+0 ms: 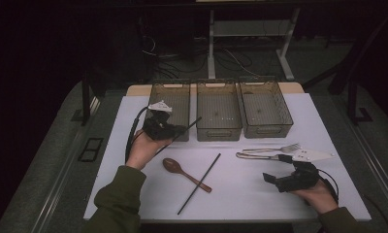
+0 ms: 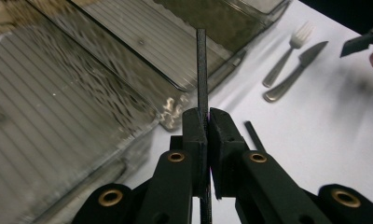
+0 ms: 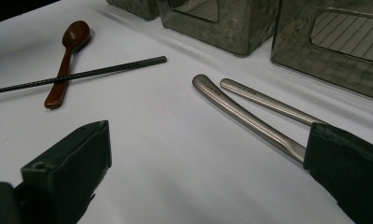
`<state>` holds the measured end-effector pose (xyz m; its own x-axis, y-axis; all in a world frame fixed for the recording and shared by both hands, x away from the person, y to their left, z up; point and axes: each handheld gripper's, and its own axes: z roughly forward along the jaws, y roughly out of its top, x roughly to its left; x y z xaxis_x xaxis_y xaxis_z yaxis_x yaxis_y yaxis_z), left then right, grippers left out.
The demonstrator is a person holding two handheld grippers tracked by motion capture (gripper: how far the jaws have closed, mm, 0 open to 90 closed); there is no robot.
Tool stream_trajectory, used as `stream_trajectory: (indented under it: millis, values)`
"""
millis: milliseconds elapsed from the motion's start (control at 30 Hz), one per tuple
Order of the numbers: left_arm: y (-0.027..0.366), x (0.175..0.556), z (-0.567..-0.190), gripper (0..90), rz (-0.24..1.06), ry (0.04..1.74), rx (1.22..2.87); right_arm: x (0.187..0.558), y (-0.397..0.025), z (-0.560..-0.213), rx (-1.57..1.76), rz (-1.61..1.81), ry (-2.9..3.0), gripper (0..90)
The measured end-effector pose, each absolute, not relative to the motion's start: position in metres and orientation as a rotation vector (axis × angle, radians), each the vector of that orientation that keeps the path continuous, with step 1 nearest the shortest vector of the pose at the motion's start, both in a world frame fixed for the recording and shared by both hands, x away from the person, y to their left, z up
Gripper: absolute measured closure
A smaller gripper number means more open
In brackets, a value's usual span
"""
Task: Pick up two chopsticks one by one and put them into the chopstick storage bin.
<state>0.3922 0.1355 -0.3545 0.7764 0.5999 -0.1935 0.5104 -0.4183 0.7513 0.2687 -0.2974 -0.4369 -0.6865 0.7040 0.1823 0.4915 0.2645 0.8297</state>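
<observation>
- Left gripper [image 1: 178, 129]: jaws clamped shut on a black chopstick [image 1: 189, 124], gripped partway along its length. Left gripper view confirms it: the stick is pinched in the slit between the two jaws and runs straight out past the tips.
- Held chopstick is off the worktop, tilted, far end pointing up and right toward the front wall of the left bin [image 1: 173, 97]. In the high view its tip sits over the gap between left bin and middle bin [image 1: 218, 132].
- Left gripper sits at the left-rear part of the white worktop [image 1: 260, 194], right at the near end of the left bin.
- Second black chopstick [image 1: 199, 183]: flat on the worktop, mid-front, diagonal, crossing the handle of a brown wooden spoon [image 1: 171, 165]. Well apart from both grippers.
- Right gripper [image 1: 272, 180]: jaws wide apart, nothing held. Near the front-right corner of the worktop.
- Right gripper view: white surface between its jaws; knife [image 1: 260, 156] handle passes behind the right jaw, can't tell if it touches.
- Fork [image 1: 272, 149] and knife lie side by side on the right half of the worktop, just ahead of the right gripper, handles pointing left.
- Three smoky translucent bins in a row along the rear edge; right bin [image 1: 266, 106] looks bare inside, as does the middle one.
- Left hand [image 1: 146, 149] wraps its gripper from below; right hand [image 1: 318, 194] holds the other from behind.
</observation>
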Motion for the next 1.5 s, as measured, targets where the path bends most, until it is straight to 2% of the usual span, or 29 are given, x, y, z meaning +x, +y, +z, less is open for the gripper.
stream_trajectory:
  millis: [600, 1267, 1500]
  values:
    - [0.137, 0.447, -0.323, 85.0, 0.226, 0.811, 2.08, 0.267, -0.296, -0.437, 1.113, 1.391, 2.313, 0.4]
    - [0.143, 0.506, -0.329, 84.8, 0.296, 0.851, 1.983, 0.267, -0.299, -0.436, 1.122, 1.41, 2.306, 0.4]
    - [0.144, 0.522, -0.343, 84.8, 0.31, 0.898, 1.947, 0.267, -0.3, -0.435, 1.13, 1.423, 2.3, 0.4]
